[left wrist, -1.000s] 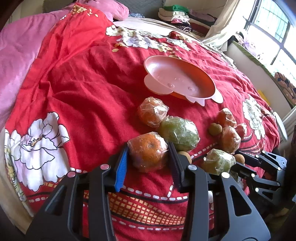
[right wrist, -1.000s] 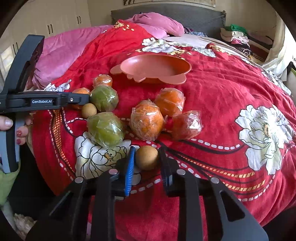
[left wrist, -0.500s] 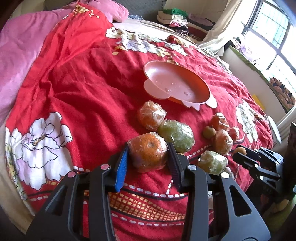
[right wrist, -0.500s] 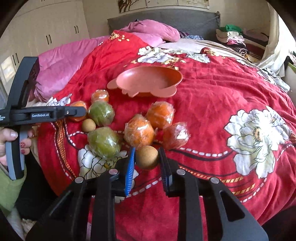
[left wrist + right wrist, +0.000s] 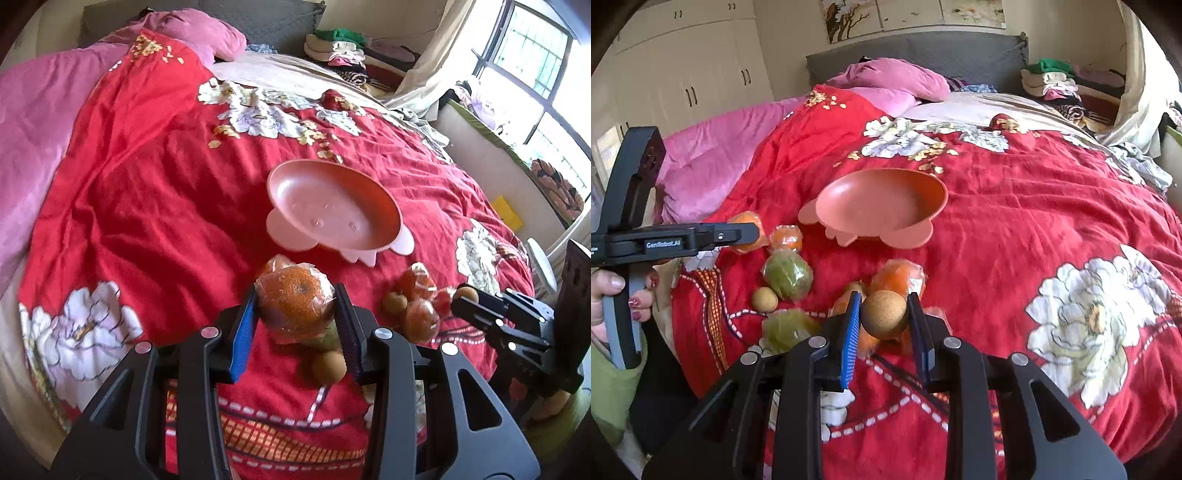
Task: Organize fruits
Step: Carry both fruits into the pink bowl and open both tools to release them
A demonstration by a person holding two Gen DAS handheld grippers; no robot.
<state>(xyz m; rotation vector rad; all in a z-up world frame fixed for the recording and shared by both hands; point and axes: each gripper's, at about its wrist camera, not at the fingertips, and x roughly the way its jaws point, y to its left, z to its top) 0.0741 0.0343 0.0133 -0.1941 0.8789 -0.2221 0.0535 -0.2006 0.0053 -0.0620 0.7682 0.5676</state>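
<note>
Orange in left gripper: wrapped orange (image 5: 295, 304) is clamped between the pads of the left gripper (image 5: 295, 314), lifted clear of the bed (image 5: 147, 206) near its front edge, short of the pink dish (image 5: 332, 206).
Orange handling: looks fairly heavy and firm, but the clear film is slick and crinkled; my judgement is that the hold belongs across the widest middle, as it is now, since a pinch on loose film alone could slide.
Loose fruit, left side: green wrapped fruit (image 5: 788, 277) and a small brown ball (image 5: 764, 300) lie on the bed toward its front left, just beside each other; another green one (image 5: 786, 330) sits nearer the front edge.
Dish: lies open side up and tilted on the soft cover near the middle of the bed, nothing in it; likely light and apt to rock when fruit lands on one rim.
Brown fruit in right gripper: round tan fruit (image 5: 884, 314) is pinched between the pads of the right gripper (image 5: 884, 321), held above the wrapped oranges (image 5: 901, 275).
Brown fruit handling: small, light, matte and unwrapped, so grip seems sure; a hold across the middle suits it, with gentle pressure in case the skin is brittle.
</note>
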